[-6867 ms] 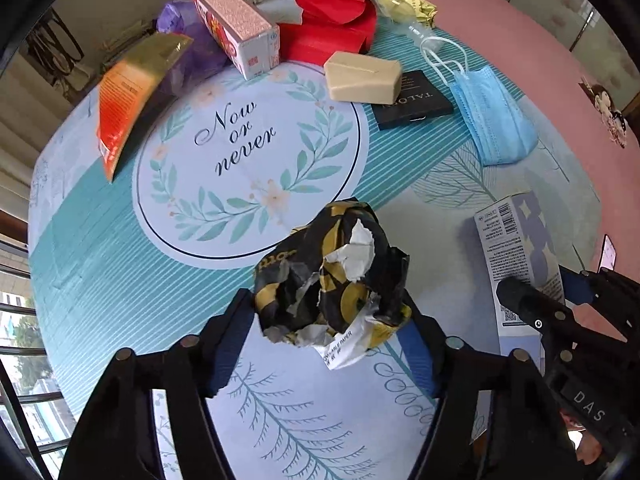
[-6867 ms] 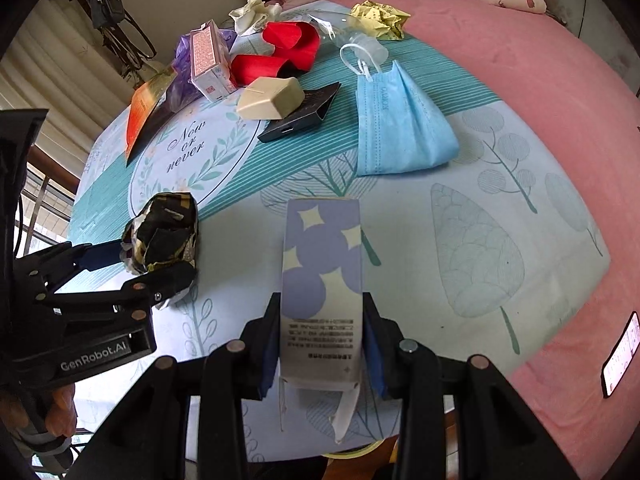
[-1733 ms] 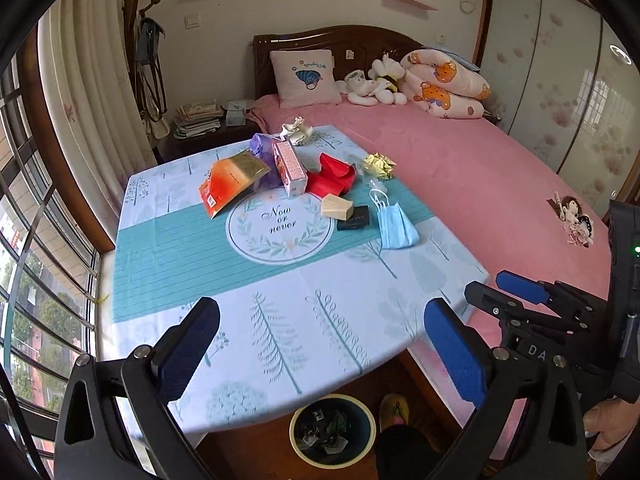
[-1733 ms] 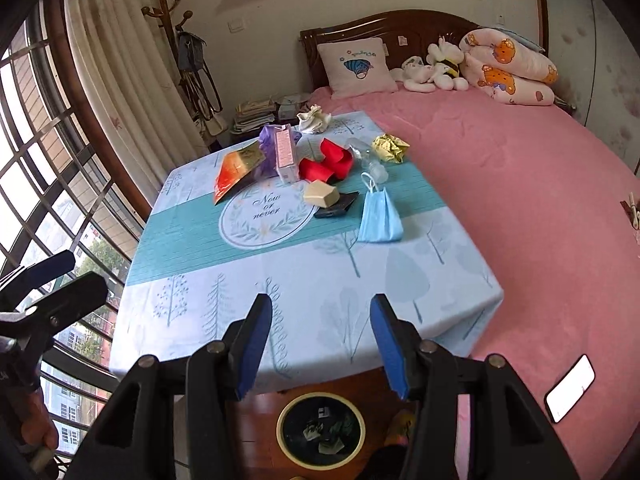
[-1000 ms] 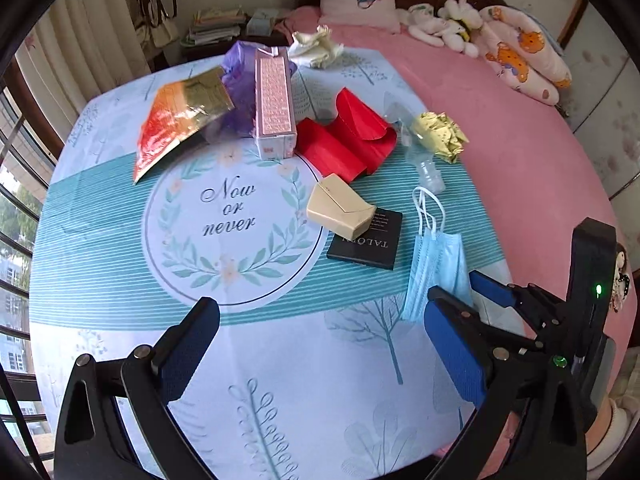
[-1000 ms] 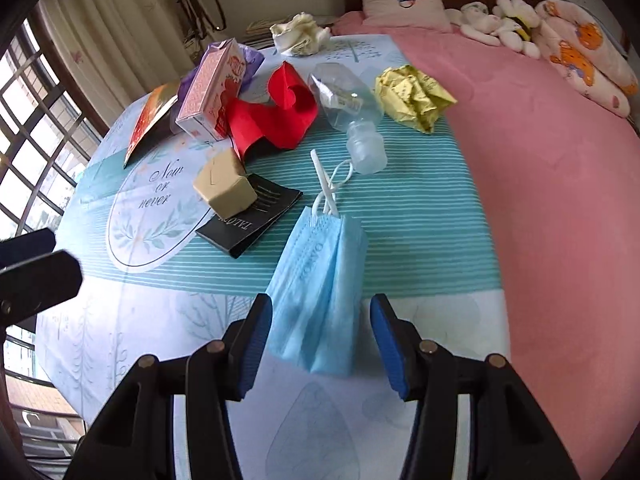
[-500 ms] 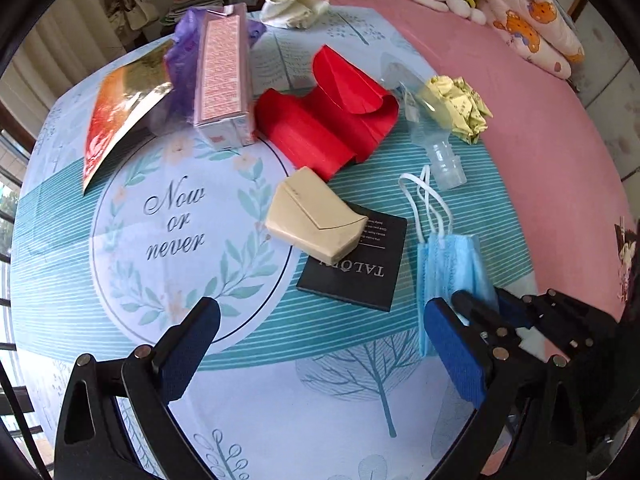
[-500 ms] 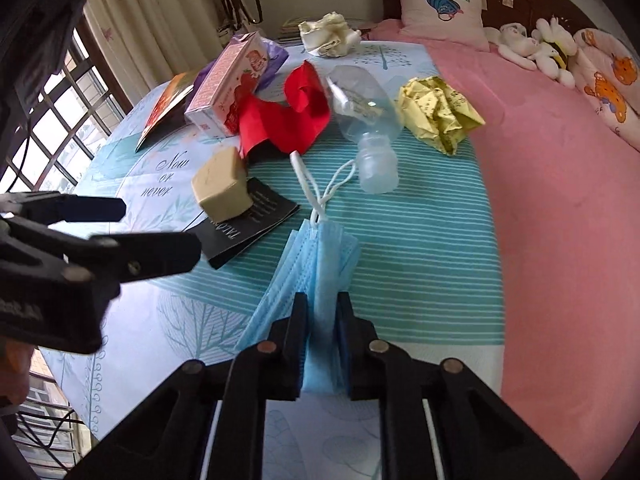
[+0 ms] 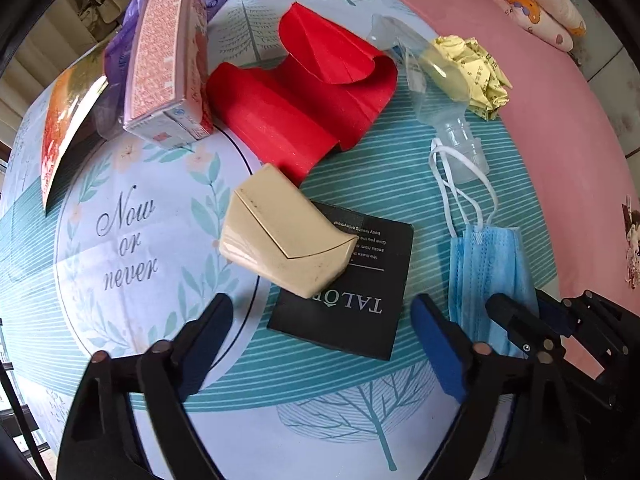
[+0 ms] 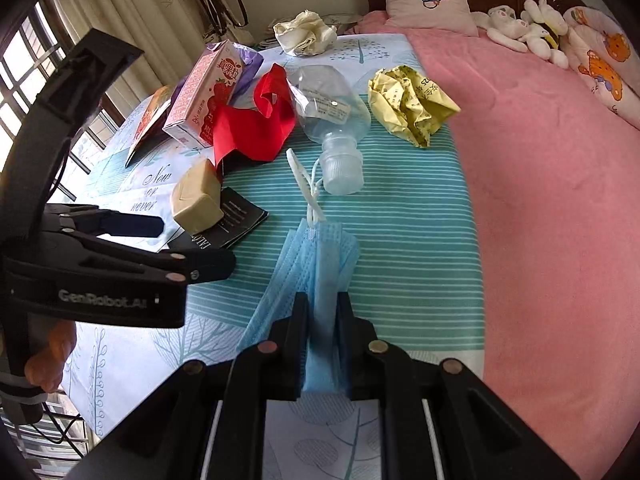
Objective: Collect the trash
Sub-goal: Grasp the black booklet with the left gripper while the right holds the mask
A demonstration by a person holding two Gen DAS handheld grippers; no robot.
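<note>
The right tool [image 10: 322, 312] was clamped tight on the near end of a blue face mask [image 10: 316, 256], whose pleated cloth bunched between the fingers [image 10: 298, 312] while its white ear loops [image 10: 308, 188] trailed away toward a clear plastic bottle [image 10: 328, 120]. The mask's near edge was hidden behind the tool. The mask lay at the near right of a cloth-covered table [image 9: 400, 184], beside a pink bed [image 10: 552, 184].

The left tool [image 9: 320, 344] hung over the table with its jaws closing but not yet pressing on anything; between its blue pads [image 9: 434, 344] lay a black booklet [image 9: 352, 304], partly covered by a beige box [image 9: 280, 236] resting on its far left corner. Whether the pads touched the cloth could not be told.

Farther off sat a red folded paper [image 9: 304, 104], a pink drink carton [image 9: 168, 68] lying on its side, a purple bag [image 9: 120, 48] largely hidden behind it, and an orange packet [image 9: 60, 128] at the far left. A crumpled yellow wrapper [image 10: 408, 104] lay at the far right beside the bottle, seen partly through its clear plastic in the left view. The bottle looked empty. A crumpled white cloth [image 10: 306, 34] sat at the table's far edge, cut off in the left view.
</note>
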